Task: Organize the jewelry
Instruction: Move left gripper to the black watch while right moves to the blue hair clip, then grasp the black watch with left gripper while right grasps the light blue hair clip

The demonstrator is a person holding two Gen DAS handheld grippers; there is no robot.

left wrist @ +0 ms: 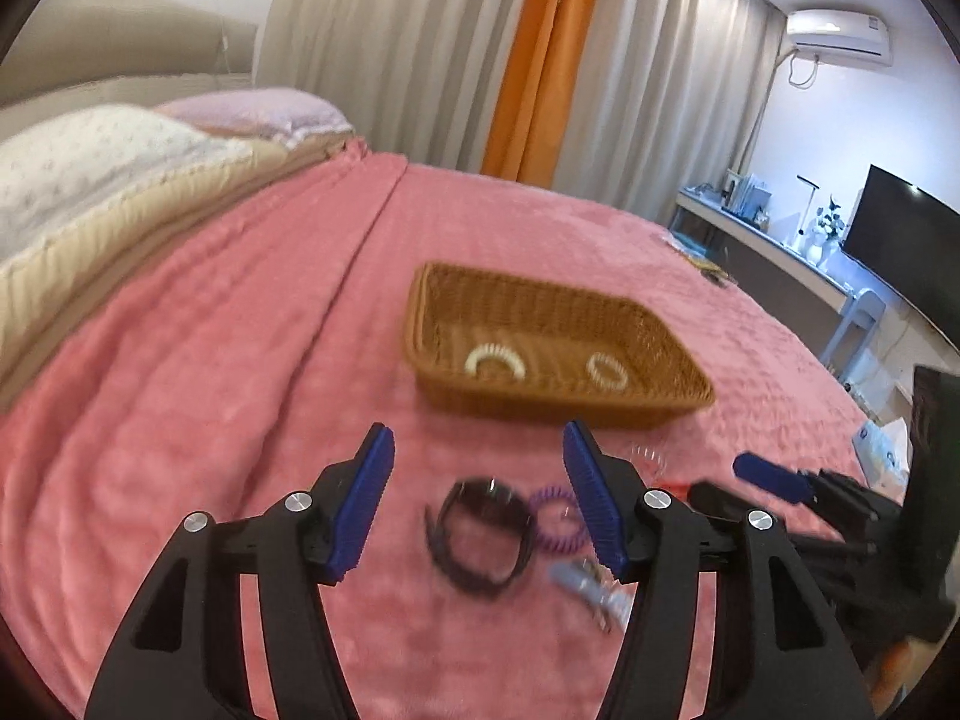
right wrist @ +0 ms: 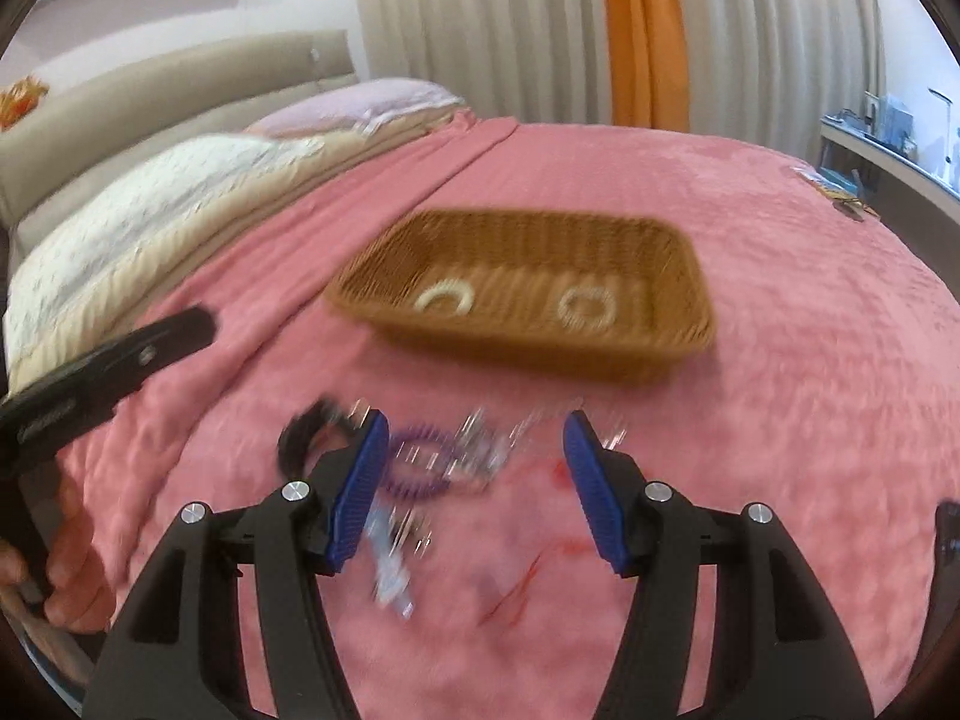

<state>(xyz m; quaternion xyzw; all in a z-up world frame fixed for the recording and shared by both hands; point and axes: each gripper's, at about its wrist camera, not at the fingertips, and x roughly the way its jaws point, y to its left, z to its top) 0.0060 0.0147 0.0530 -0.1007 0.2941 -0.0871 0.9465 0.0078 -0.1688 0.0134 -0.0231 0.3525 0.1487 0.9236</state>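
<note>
A brown wicker basket (left wrist: 672, 402) sits on the pink bedspread and holds two white coil rings (left wrist: 495, 360) (left wrist: 607, 371); it also shows in the right wrist view (right wrist: 660, 360). My left gripper (left wrist: 479, 450) is open above a black watch band (left wrist: 480, 546), with a purple coil ring (left wrist: 555, 519) and a pale blue clip (left wrist: 585, 591) beside it. My right gripper (right wrist: 474, 435) is open over a blurred heap: the purple coil ring (right wrist: 414, 459), silvery pieces (right wrist: 480, 438), the blue clip (right wrist: 390, 570) and red thread (right wrist: 522, 588). The black band (right wrist: 300, 432) lies at its left.
Pillows (left wrist: 90, 180) lie at the far left of the bed. Curtains (left wrist: 540, 60) hang behind. A desk with a TV (left wrist: 900, 240) stands at the right. Small items (left wrist: 702, 258) lie at the bed's far right edge. The other gripper (left wrist: 774, 474) shows at right.
</note>
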